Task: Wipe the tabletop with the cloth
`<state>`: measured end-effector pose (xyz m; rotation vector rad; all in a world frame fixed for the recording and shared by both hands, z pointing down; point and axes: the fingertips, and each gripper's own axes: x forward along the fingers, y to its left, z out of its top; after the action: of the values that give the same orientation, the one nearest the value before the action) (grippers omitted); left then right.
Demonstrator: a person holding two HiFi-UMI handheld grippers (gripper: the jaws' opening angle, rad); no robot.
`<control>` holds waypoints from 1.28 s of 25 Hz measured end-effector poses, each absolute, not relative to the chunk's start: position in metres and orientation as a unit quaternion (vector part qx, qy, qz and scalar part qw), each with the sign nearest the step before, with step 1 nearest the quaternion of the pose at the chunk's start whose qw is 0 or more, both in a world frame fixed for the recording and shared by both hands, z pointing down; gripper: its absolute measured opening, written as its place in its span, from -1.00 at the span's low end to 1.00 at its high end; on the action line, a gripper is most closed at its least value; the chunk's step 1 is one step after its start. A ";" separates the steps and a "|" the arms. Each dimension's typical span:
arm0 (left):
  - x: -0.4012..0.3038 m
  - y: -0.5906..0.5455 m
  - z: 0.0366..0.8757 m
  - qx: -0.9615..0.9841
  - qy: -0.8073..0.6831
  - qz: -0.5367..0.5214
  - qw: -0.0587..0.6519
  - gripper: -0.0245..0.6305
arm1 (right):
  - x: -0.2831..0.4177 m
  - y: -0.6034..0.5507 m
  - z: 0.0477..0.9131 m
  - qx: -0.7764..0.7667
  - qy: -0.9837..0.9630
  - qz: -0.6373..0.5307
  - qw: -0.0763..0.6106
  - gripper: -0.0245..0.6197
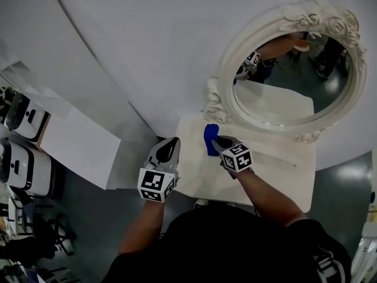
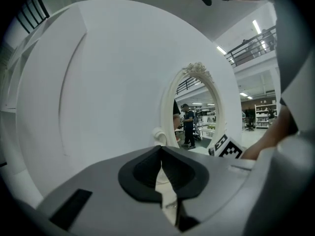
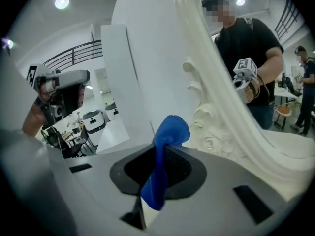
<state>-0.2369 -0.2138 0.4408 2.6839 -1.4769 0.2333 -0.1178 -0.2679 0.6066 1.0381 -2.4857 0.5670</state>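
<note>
Big oval mirror [image 1: 283, 99] takes up the upper right of my head view, set against the white wall [image 1: 147, 40]. The pale surface [image 1: 277, 170] sits just below it. At its left edge my left tongs [image 1: 169, 146] are pinched together, empty. Dead centre, my right tongs [image 1: 219, 144] are clamped on the blue cloth [image 1: 210, 139], right beside the mirror's base.

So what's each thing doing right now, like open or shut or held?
blue cloth: bunched up, pinched in the right gripper.
right gripper: shut on the blue cloth, near the foot of the mirror.
left gripper: shut, nothing in it.
mirror: standing upright at the back of the tabletop.
tabletop: mostly bare; whether the cloth touches it is unclear.
</note>
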 end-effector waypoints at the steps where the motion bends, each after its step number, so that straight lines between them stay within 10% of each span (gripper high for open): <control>1: -0.245 -0.212 0.443 0.869 -0.487 0.078 0.037 -0.89 | -0.133 -0.269 0.615 0.358 -0.889 0.209 0.198 -0.80; 17: -0.353 -0.194 0.468 0.819 -0.563 0.099 0.050 -0.89 | -0.310 -0.271 0.759 0.250 -0.880 0.305 0.263 -0.80; 32: -0.383 -0.178 0.492 0.812 -0.566 0.126 0.074 -0.89 | -0.316 -0.263 0.847 0.261 -0.842 0.372 0.289 -0.80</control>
<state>-0.3826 -0.1779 0.4923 2.4354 -1.6975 0.3789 -0.3165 -0.2634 0.8474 0.6974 -2.2489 0.9942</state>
